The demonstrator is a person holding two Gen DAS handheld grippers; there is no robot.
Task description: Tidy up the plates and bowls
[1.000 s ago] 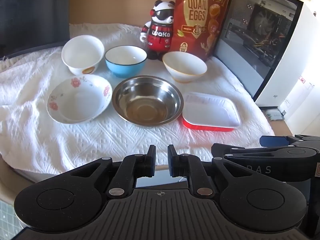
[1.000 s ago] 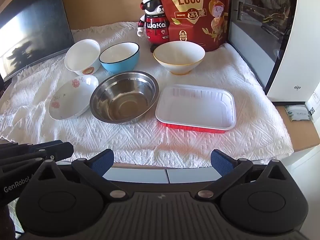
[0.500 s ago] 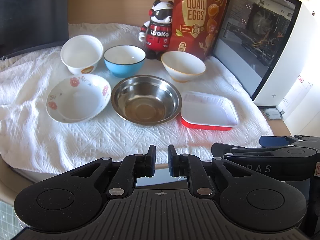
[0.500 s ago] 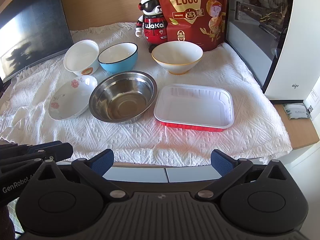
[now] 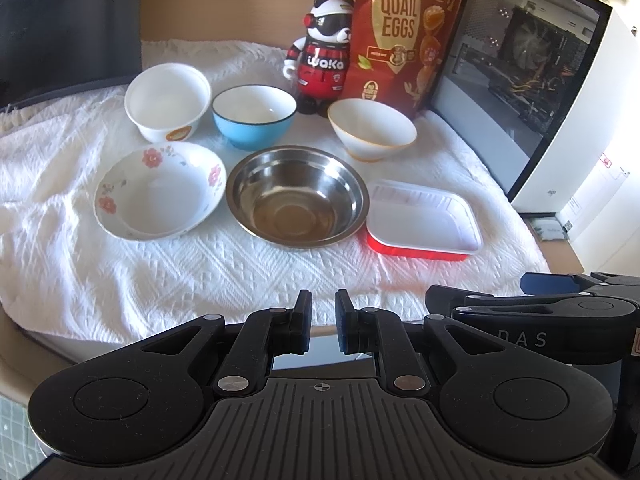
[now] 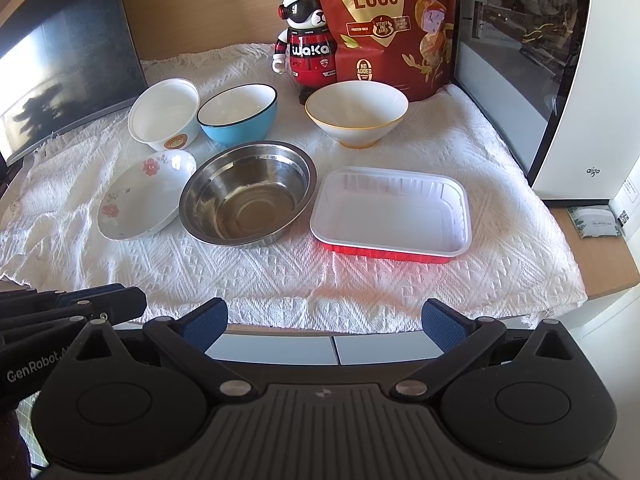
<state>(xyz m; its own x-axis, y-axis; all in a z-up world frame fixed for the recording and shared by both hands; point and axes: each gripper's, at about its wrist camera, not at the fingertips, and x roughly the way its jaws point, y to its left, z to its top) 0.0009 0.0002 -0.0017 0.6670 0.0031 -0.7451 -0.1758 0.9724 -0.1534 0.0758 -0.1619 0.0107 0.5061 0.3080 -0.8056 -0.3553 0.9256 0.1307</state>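
On a white cloth [image 5: 200, 272] stand a floral plate [image 5: 158, 190] [image 6: 142, 196], a steel bowl [image 5: 296, 196] [image 6: 246, 194] and a white tray with red sides [image 5: 424, 220] [image 6: 390, 212] in the front row. Behind them stand a white bowl [image 5: 168, 100] [image 6: 164, 114], a blue bowl [image 5: 254, 120] [image 6: 238, 114] and a white bowl with an orange rim [image 5: 372, 128] [image 6: 356, 112]. My left gripper [image 5: 323, 320] is nearly shut and empty at the cloth's front edge. My right gripper [image 6: 324, 320] is open and empty, in front of the tray.
A panda figure [image 5: 326, 64] and a red quail-egg bag [image 5: 404, 32] stand at the back. A white computer case [image 5: 560, 92] stands to the right, a dark monitor [image 6: 60, 64] to the left. The table's front edge lies just below both grippers.
Both views have shifted very slightly; the dishes have not moved and neither gripper's jaws have changed.
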